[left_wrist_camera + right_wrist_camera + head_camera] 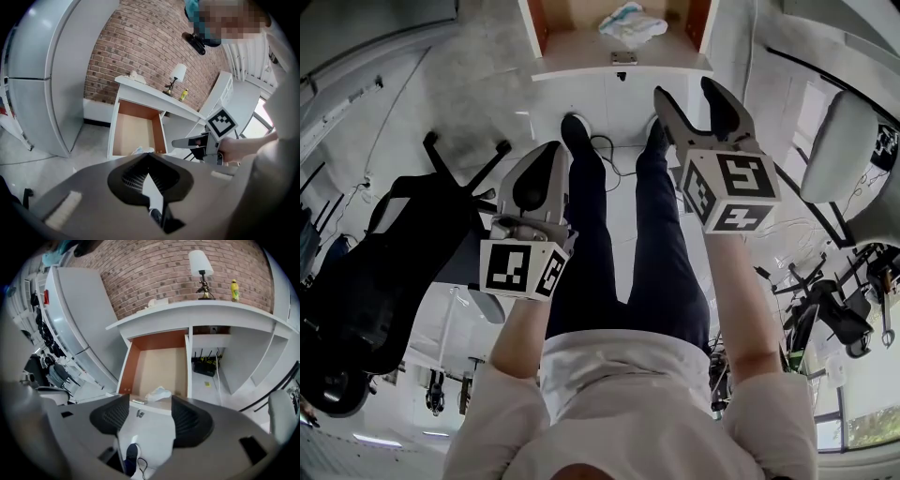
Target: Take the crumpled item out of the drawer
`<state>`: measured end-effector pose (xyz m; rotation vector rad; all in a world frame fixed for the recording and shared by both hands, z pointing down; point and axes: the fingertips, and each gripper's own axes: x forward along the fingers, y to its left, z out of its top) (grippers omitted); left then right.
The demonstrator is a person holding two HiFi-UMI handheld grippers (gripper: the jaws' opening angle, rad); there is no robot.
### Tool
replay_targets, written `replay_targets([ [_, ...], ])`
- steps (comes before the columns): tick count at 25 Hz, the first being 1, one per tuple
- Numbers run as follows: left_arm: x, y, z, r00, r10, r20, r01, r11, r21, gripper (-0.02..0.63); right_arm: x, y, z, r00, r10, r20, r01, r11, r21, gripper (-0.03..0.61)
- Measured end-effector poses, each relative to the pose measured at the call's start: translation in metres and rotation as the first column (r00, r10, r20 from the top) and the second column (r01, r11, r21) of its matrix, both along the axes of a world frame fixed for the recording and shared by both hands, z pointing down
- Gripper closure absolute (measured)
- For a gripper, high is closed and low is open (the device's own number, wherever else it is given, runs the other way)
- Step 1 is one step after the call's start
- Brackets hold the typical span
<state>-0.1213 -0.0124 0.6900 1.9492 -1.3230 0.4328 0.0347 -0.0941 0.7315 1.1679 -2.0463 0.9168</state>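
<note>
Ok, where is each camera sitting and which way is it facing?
Head view: on the head, looking steeply down at the open drawer and crumpled item; forearms, legs, left gripper and right gripper show.
Left gripper view: on the left gripper, facing the drawer along shut jaws; the right gripper and hand show at right.
Right gripper view: on the right gripper, facing the drawer and item between open jaws; a shoe shows below.
Shared: all three show the drawer and item.

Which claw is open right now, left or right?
The right claw: its jaws stand wide apart, with the crumpled cloth in the drawer seen past them. The left claw has its tips together, nothing between.
</note>
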Motion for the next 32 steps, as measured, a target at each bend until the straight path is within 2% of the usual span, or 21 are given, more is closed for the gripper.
replay_targets([
  [3, -0.002, 0.000, 0.001, 1.000, 0.005, 0.000, -0.005, 1.000, -0.003, 0.604, 0.004, -0.018, 0.012, 1.000, 0.015, -0.015, -0.016, 1.000, -0.022, 0.305],
  [10, -0.007, -0.001, 0.004, 1.000, 0.006, -0.002, -0.006, 1.000, -0.011, 0.604, -0.004, -0.050, 0.041, 1.000, -0.024, -0.012, 0.022, 0.994, -0.105, 0.305],
  [15, -0.015, -0.006, 0.006, 1.000, -0.019, 0.003, 0.019, 1.000, -0.016, 0.604, -0.013, -0.058, 0.065, 0.994, -0.107, -0.028, 0.101, 0.983, -0.156, 0.306],
  [21, -0.022, -0.013, 0.010, 1.000, -0.022, 0.008, 0.022, 1.000, -0.022, 0.604, -0.014, -0.068, 0.088, 0.990, -0.129, -0.066, 0.114, 0.974, -0.196, 0.307],
  [32, -0.030, -0.025, 0.007, 1.000, -0.021, -0.015, 0.020, 0.999, -0.032, 0.604, -0.024, -0.091, 0.129, 0.967, -0.228, -0.111, 0.190, 0.943, -0.273, 0.322],
])
